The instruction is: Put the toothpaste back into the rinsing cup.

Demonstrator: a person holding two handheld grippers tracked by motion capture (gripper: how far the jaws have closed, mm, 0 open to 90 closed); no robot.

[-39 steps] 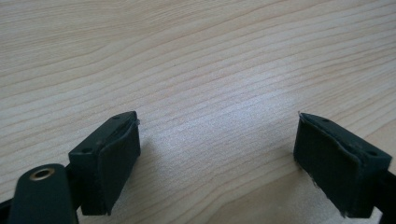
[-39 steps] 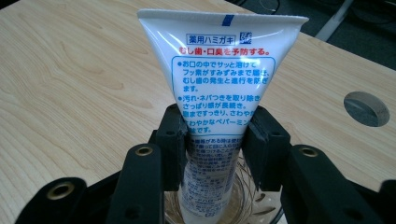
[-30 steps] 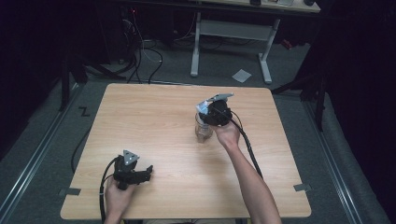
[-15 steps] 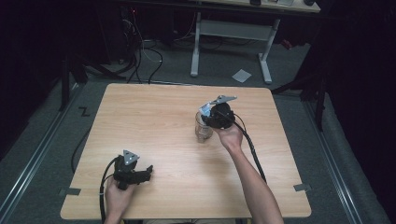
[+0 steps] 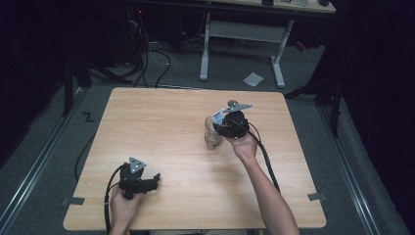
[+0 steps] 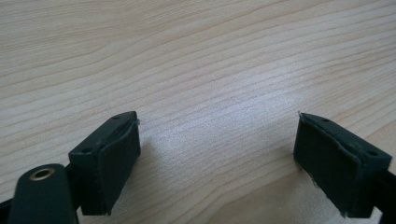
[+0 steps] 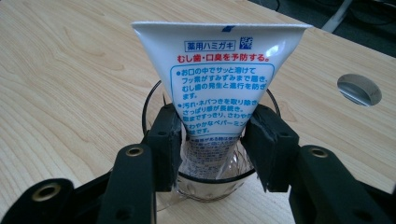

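Right gripper [image 7: 212, 140] is clenching a toothpaste tube [image 7: 219, 84] inside a glass cup [image 7: 210, 186] at frame centre — likely needing release next; left gripper [image 6: 217, 163] is idling, fingers spread, lower left.

High view: overhead, facing forward-down, far, whole worktop [image 5: 161, 117]. Gripper views: close, low over worktop. Right gripper view shares glass [image 7: 205, 184] with high view.

Dim workroom around a lit wooden table

The light-wood table [image 5: 161, 122] stands on grey carpet [image 5: 44, 161]; behind it, a white-legged desk [image 5: 242, 34], tangled black cables [image 5: 147, 54], a paper scrap [image 5: 253, 79], and darkness at both sides.
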